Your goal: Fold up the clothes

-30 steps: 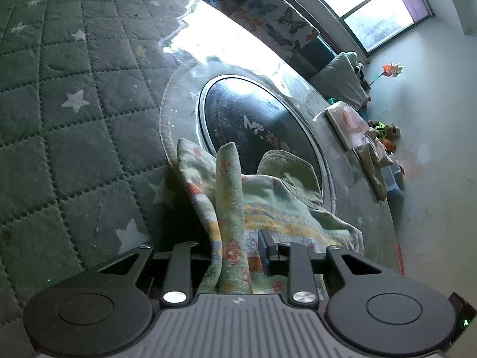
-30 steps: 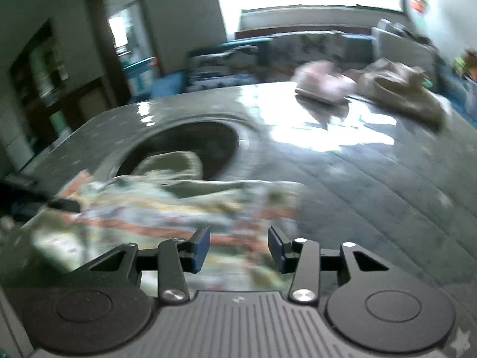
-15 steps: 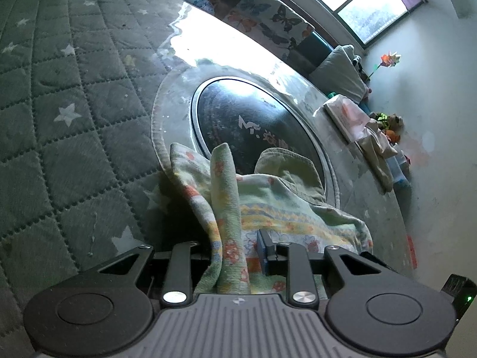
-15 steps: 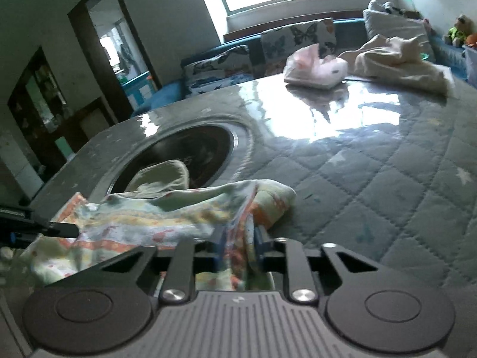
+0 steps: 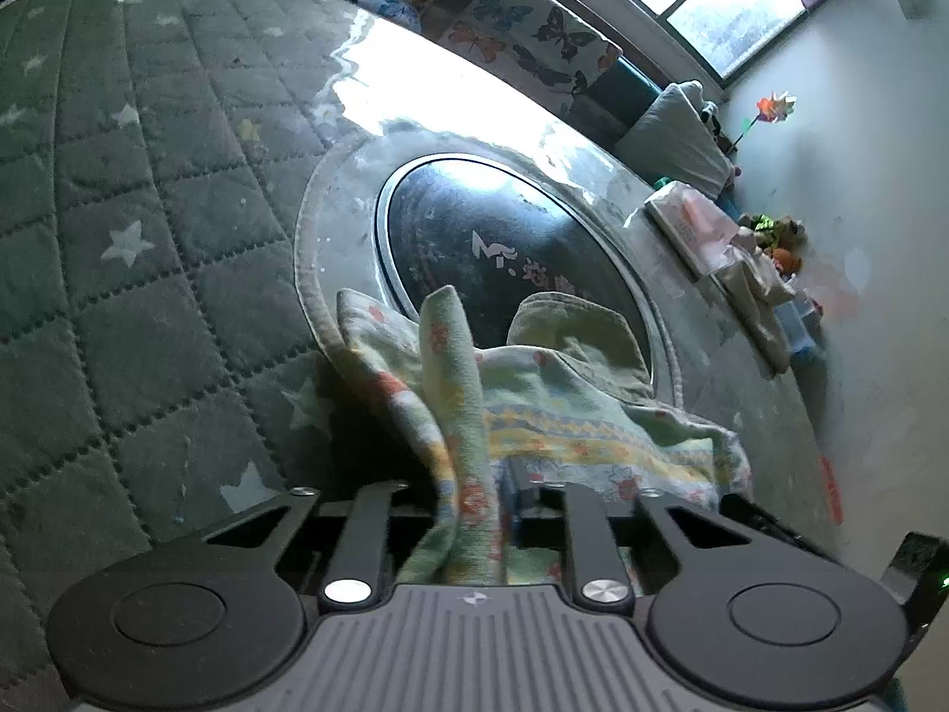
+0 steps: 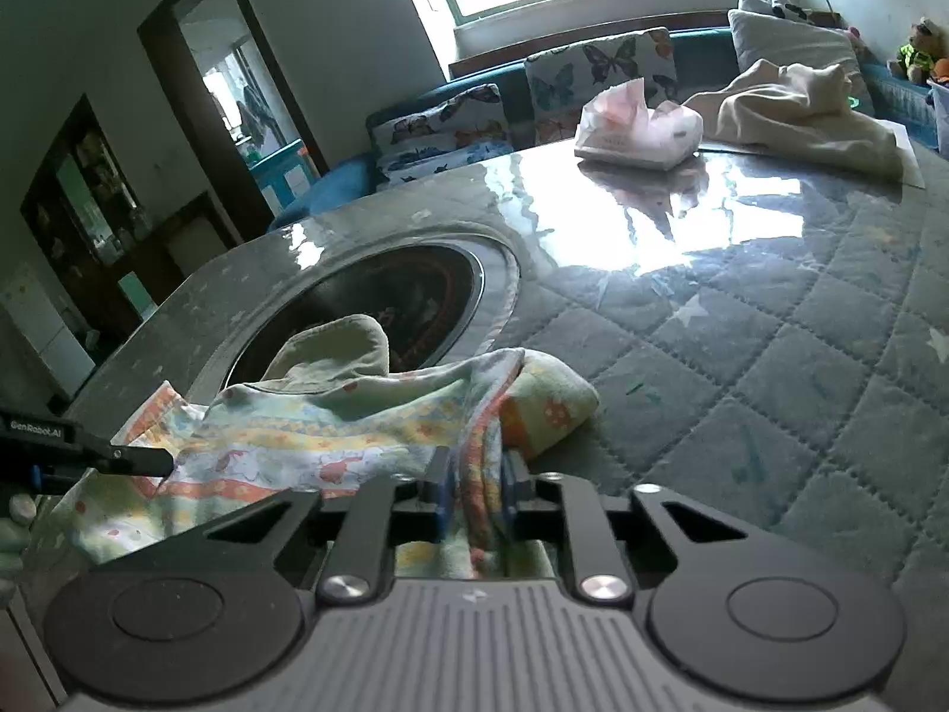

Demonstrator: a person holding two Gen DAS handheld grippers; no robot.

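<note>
patterned cloth [image 5: 551, 421] pinched as left gripper [image 5: 474, 510] and right gripper [image 6: 474, 492] are closing.

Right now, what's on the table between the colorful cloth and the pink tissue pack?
In the right wrist view, nothing: only bare shiny table between the cloth and tissue pack.

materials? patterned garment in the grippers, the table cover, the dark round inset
Patterned garment: soft, matte cloth, likely cotton knit; it drapes and bunches.
Table cover: quilted padded fabric with stitched diamonds and stars, apparently under clear glossy film, since window glare mirrors off it.
Round inset: dark, glossy, probably glass; metal-looking rim.
</note>
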